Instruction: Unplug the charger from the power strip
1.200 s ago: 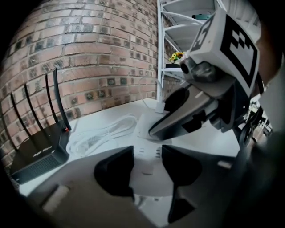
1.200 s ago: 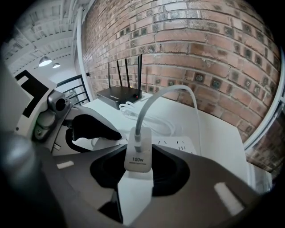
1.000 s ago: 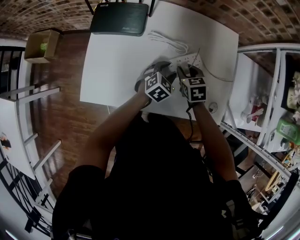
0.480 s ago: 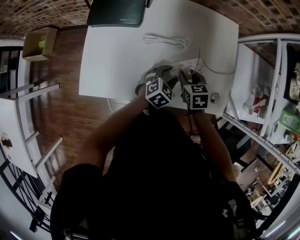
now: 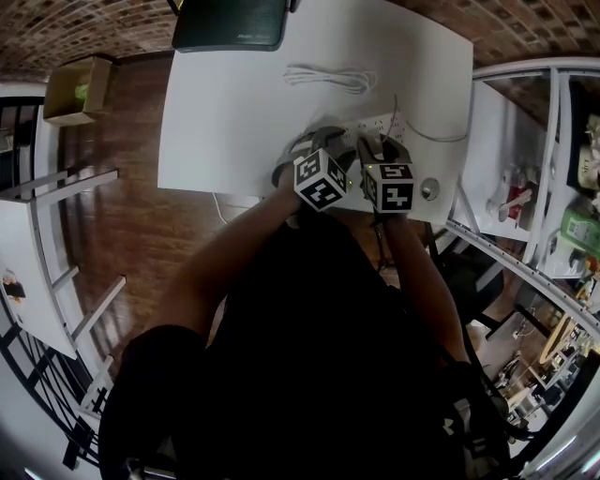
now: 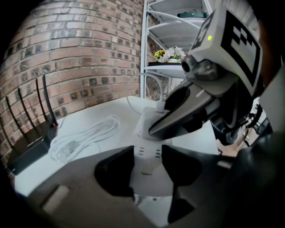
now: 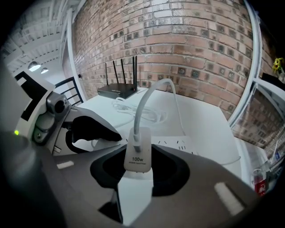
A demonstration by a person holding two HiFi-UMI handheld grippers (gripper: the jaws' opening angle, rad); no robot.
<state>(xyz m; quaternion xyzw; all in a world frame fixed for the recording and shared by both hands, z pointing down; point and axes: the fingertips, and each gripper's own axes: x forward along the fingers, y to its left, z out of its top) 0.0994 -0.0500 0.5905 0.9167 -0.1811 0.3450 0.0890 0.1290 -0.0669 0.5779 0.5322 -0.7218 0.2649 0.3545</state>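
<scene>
Head view: the person is holding both grippers side by side over the near right part of the white table (image 5: 225,112); the left gripper (image 5: 317,150) and the right gripper (image 5: 377,150) are both reaching onto the white power strip (image 5: 380,125); a coiled white cable (image 5: 328,79) is lying farther back, and a black router (image 5: 230,23) is sitting at the far edge.

Left gripper view: the left gripper (image 6: 147,167) is clamping the near end of the power strip (image 6: 149,153), one dark pad pressing each long side; the right gripper (image 6: 191,116) is coming in from the right onto the charger (image 6: 151,121), which is standing upright on the strip; the coiled cable (image 6: 84,136) and the router (image 6: 26,142) are lying to the left.

Right gripper view: the right gripper (image 7: 138,167) is pinching the white charger (image 7: 137,156), marked "100w", between its two pads; the charger's base is sitting against the strip (image 7: 178,144); its white cord (image 7: 151,98) is arching up out of its top; the left gripper (image 7: 67,124) is showing at the left, just beside.
</scene>
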